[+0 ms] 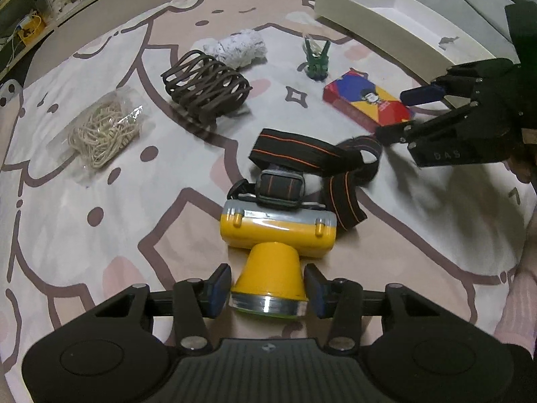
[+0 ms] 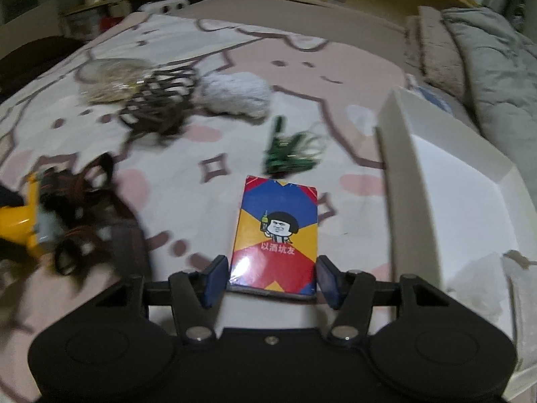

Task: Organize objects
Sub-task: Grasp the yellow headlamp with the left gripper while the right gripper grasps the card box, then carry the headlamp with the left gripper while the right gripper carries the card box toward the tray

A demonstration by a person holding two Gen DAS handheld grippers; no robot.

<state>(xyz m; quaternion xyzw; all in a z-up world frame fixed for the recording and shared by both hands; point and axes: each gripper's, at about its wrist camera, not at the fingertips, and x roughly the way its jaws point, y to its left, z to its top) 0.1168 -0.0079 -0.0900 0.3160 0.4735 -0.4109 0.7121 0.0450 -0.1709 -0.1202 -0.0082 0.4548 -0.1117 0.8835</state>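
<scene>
A yellow headlamp [image 1: 278,238] with a black strap lies on the patterned bedsheet. My left gripper [image 1: 268,290] is open, its fingers either side of the lamp's cone without closing on it. A colourful card box [image 2: 275,235] lies flat on the sheet; it also shows in the left wrist view [image 1: 367,100]. My right gripper [image 2: 271,280] is open, its fingers flanking the near end of the box; it also shows in the left wrist view [image 1: 399,114]. The headlamp shows blurred at the left of the right wrist view [image 2: 30,225].
A white open box [image 1: 396,16] stands at the right, also in the right wrist view [image 2: 399,181]. On the sheet lie a green clip [image 1: 316,57], a brown wire holder [image 1: 206,84], a white cloth bundle [image 1: 238,47] and a bag of rubber bands [image 1: 100,131].
</scene>
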